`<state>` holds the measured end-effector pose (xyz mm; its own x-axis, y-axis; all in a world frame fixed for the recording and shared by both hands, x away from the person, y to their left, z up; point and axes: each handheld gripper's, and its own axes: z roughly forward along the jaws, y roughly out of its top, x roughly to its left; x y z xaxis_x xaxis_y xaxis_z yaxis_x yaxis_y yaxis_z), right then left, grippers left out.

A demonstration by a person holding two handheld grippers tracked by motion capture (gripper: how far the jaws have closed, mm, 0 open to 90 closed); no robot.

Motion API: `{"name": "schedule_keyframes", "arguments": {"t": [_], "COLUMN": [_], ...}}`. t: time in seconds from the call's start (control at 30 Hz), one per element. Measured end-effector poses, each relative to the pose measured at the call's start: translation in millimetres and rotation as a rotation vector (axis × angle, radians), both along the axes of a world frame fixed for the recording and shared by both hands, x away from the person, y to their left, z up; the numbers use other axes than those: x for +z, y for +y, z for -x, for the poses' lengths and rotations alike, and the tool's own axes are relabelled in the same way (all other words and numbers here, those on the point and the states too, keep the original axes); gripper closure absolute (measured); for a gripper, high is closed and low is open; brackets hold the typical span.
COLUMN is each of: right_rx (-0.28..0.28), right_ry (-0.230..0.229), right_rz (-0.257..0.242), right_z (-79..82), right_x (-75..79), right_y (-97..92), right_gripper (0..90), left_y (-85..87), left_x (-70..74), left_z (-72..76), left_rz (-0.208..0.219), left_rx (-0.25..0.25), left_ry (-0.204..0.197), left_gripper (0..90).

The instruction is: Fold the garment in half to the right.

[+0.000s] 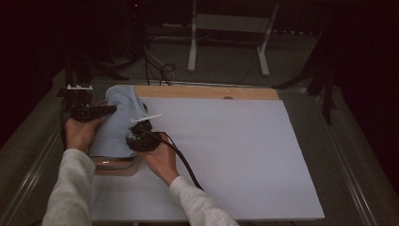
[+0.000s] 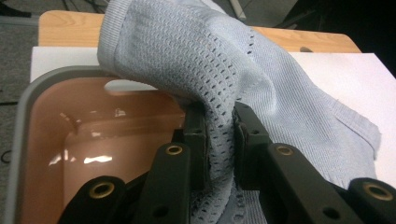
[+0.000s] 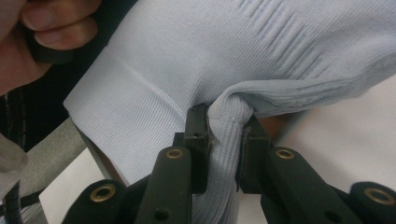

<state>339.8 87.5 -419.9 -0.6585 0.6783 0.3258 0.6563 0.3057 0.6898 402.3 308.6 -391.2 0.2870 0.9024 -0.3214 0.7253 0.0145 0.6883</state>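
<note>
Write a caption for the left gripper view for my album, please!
Left tongs pinch a pale blue knit sweater above a pink tub.

Knitted cloth garment (image 2: 224, 65) — openwork weave, glossy plastic tub (image 2: 93, 135)

My high view looks forward and down over the whole counter (image 1: 244, 155) from the person's side. Each claw camera sits close, peering along its own jaws. All three views share the pale blue knit (image 1: 117, 127) (image 2: 205, 65) (image 3: 224, 51) over the tub (image 2: 42, 121).
</note>
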Motion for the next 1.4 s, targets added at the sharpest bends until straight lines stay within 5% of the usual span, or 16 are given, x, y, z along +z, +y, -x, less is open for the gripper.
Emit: {"name": "schedule_keyframes", "arguments": {"t": [1.4], "right_rx": [0.004], "right_ry": [0.108], "right_rz": [0.053], "right_z": [9.4], "right_x": [-31.7], "right_y": [40.1], "right_gripper": [77.3], "left_y": [20.8], "left_x": [-34.3], "left_z": [7.6], "left_rz": [-0.056], "left_rx": [0.059], "left_ry": [0.108], "left_gripper": [78.6]}}
